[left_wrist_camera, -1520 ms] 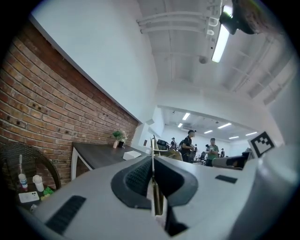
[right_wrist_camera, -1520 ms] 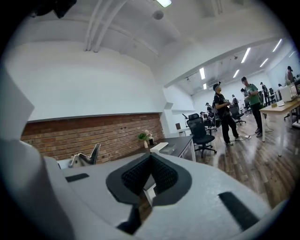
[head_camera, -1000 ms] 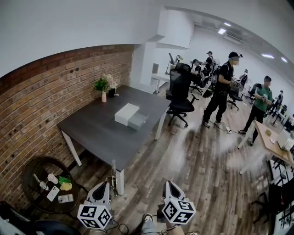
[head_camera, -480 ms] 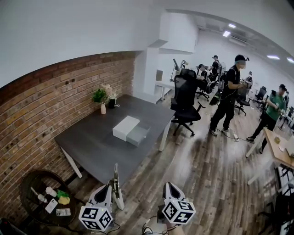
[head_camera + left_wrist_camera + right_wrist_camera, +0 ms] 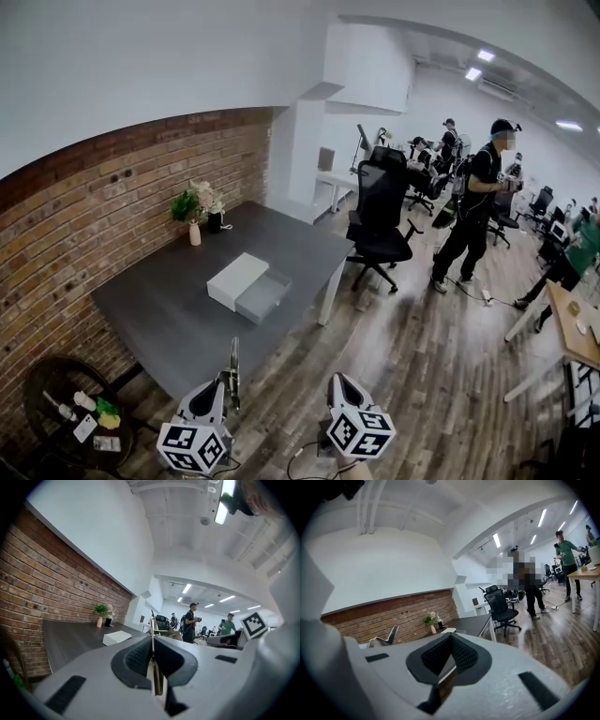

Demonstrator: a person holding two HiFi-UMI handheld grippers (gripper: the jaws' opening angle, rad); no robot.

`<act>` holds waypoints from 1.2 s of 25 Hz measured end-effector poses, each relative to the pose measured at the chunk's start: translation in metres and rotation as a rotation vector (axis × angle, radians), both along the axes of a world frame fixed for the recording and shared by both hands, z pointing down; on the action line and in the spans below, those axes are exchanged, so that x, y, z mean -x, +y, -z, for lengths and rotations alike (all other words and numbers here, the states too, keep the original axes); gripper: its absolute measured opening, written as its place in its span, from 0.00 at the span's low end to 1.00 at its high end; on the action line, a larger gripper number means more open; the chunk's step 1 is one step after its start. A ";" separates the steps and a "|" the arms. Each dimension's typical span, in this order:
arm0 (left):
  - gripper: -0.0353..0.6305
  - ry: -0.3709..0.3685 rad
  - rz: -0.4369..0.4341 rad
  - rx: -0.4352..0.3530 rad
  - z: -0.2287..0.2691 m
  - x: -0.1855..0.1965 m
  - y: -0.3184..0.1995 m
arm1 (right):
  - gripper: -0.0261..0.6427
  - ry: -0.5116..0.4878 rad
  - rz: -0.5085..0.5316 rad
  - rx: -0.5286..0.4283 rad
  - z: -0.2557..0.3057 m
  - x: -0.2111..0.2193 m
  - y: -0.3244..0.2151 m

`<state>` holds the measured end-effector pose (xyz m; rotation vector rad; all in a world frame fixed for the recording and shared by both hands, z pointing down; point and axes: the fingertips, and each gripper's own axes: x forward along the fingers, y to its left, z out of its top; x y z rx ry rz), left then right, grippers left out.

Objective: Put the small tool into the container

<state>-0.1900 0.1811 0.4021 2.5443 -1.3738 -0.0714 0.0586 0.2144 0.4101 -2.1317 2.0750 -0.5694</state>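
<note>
Both grippers and the head camera have advanced toward the dark grey table [image 5: 159, 319] since the earlier frame; the table's near edge now lies closer to the grippers, and the round side table [image 5: 42, 394] sits further toward the near left corner.

Left gripper [image 5: 223, 384], near left: jaws clamped on the small tool [image 5: 233, 361], a thin flat strip standing upright from between the pads. In the left gripper view, the small tool [image 5: 152, 630] runs along the centre line of the left gripper [image 5: 152, 641], pinched on both sides.

Right gripper [image 5: 337, 380], near right: in the right gripper view, the pads of the right gripper [image 5: 450, 639] meet at their tips with nothing between them.

White container [image 5: 234, 279]: rests mid-table, well apart from both grippers, with a grey tray [image 5: 263, 296] drawn out on its right side. Potted plants [image 5: 194, 206] stand at the table's far edge by the brick wall [image 5: 84, 225]. An office chair [image 5: 380, 211] and a standing person [image 5: 483, 202] occupy the far right.
</note>
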 end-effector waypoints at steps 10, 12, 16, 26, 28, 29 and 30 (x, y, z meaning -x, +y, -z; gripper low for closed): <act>0.07 -0.035 -0.011 -0.008 0.002 -0.064 -0.043 | 0.04 -0.065 0.027 0.031 -0.023 -0.052 -0.042; 0.07 -0.047 -0.010 -0.005 -0.001 -0.068 -0.048 | 0.04 -0.071 0.030 0.030 -0.025 -0.056 -0.048; 0.07 -0.050 -0.001 0.006 -0.007 -0.071 -0.063 | 0.04 -0.082 0.027 0.035 -0.030 -0.063 -0.063; 0.07 -0.001 0.000 0.030 -0.028 -0.083 -0.138 | 0.04 -0.045 0.017 0.053 -0.043 -0.077 -0.120; 0.07 0.012 0.001 0.032 -0.029 -0.090 -0.162 | 0.04 -0.037 0.013 0.057 -0.045 -0.083 -0.138; 0.07 0.017 -0.003 0.032 -0.029 -0.095 -0.174 | 0.04 -0.034 0.010 0.061 -0.046 -0.088 -0.147; 0.07 0.020 -0.011 0.028 -0.028 -0.100 -0.185 | 0.04 -0.030 0.005 0.065 -0.047 -0.093 -0.157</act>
